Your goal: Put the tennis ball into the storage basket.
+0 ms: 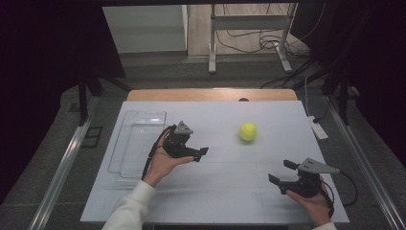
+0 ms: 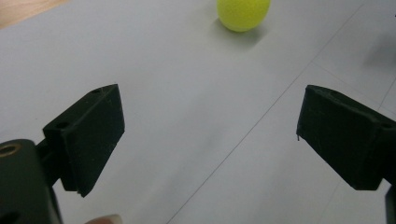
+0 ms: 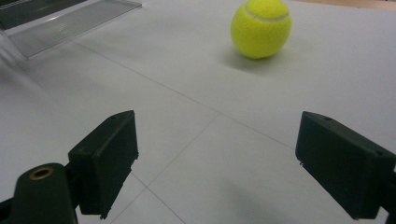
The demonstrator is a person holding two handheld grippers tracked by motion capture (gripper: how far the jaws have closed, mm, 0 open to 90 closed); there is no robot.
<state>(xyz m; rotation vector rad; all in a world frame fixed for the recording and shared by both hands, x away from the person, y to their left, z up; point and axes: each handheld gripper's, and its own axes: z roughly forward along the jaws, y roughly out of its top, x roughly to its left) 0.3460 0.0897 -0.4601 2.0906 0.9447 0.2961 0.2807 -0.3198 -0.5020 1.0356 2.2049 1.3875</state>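
A yellow-green tennis ball [image 1: 248, 131] rests on the white table surface [image 1: 225, 187], right of centre. My left gripper [image 1: 200, 154] is held in a hand to the ball's left, open and empty, its jaws aimed toward the ball. The left gripper view has the ball [image 2: 243, 13] far ahead at the top edge, past the left gripper [image 2: 210, 135]. My right gripper [image 1: 281, 171] sits at the near right, open with nothing between its jaws. From the right gripper [image 3: 215, 158] the ball [image 3: 261, 28] lies ahead and a little right.
A clear plastic tray [image 1: 139, 143] lies at the table's left side, just behind the left hand; the tray [image 3: 70, 23] also appears at the upper left of the right gripper view. A white power strip [image 1: 317, 127] lies off the table's right edge. Bare wood [image 1: 210, 94] borders the far edge.
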